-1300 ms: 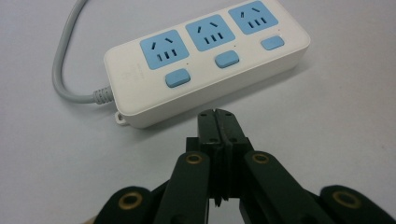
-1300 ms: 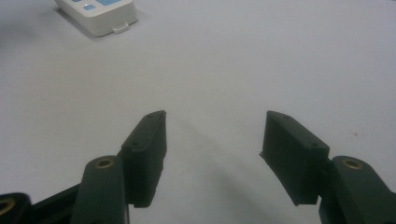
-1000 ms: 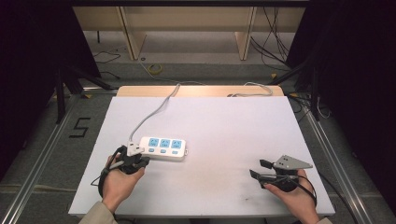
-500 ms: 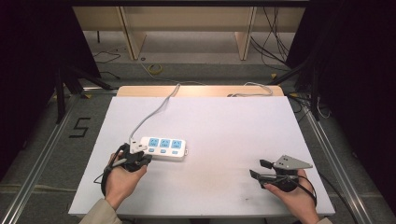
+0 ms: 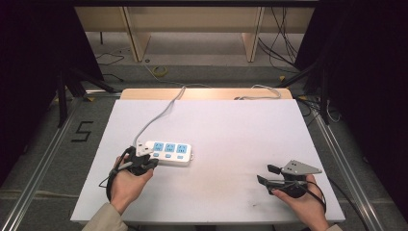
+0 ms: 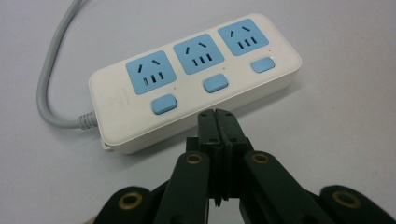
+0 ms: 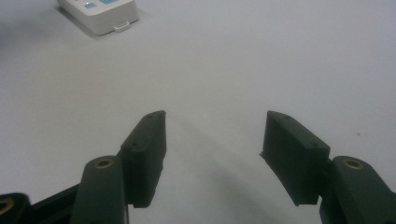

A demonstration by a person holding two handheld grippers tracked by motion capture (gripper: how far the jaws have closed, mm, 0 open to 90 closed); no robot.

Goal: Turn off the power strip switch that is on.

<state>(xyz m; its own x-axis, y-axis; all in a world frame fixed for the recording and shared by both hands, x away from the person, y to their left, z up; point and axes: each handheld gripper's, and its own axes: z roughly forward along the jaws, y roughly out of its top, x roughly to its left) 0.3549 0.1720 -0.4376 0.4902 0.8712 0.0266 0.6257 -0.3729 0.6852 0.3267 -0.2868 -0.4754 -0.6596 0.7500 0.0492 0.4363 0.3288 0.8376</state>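
Left gripper (image 6: 216, 114), jaws pressed together, sits just near of the white power strip (image 6: 196, 77). Right gripper (image 7: 212, 135), jaws spread, rests well right on the table (image 5: 231, 130).

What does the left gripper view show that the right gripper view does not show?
Left gripper view alone: the power strip's top with three blue sockets, three blue switches and the grey cable, plus the left gripper with fingers pressed together just short of the strip.

Right gripper view alone: the right gripper with fingers wide apart and nothing between them.

Both: the white table and the strip, of which the right gripper view catches one end at its top left.
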